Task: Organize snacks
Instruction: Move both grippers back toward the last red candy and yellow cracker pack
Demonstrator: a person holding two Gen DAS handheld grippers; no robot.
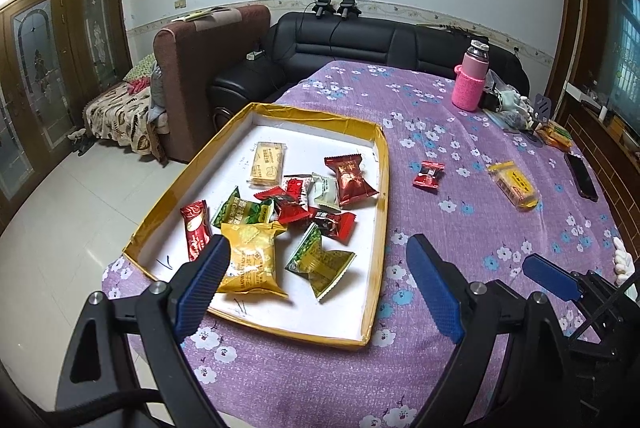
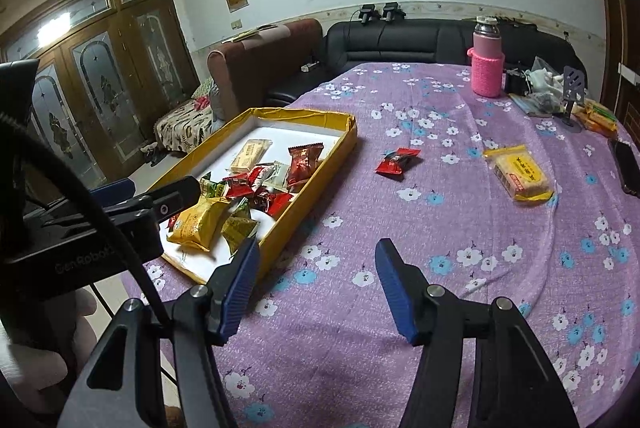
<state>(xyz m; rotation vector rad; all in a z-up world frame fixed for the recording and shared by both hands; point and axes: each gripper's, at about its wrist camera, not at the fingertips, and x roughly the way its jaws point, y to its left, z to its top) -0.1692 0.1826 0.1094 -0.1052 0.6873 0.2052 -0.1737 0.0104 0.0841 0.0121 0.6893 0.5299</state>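
A shallow yellow-rimmed box [image 1: 382,164] [image 2: 348,144] on the purple flowered tablecloth holds several wrapped snacks: red, green, yellow and white packets. A small red candy packet [image 1: 429,175] [image 2: 397,160] and a yellow biscuit pack [image 1: 514,185] [image 2: 519,174] lie loose on the cloth to the right of the box. My left gripper [image 1: 320,282] is open and empty, hovering over the box's near end. My right gripper [image 2: 316,282] is open and empty above the cloth, right of the box's near corner. The right gripper's finger also shows in the left wrist view [image 1: 550,274].
A pink bottle in a knitted sleeve [image 1: 472,76] [image 2: 487,62] stands at the far side. A phone [image 1: 581,174] [image 2: 629,168], a phone stand [image 2: 573,96] and more snack packs [image 1: 554,136] sit at the right edge. Sofas stand beyond the table.
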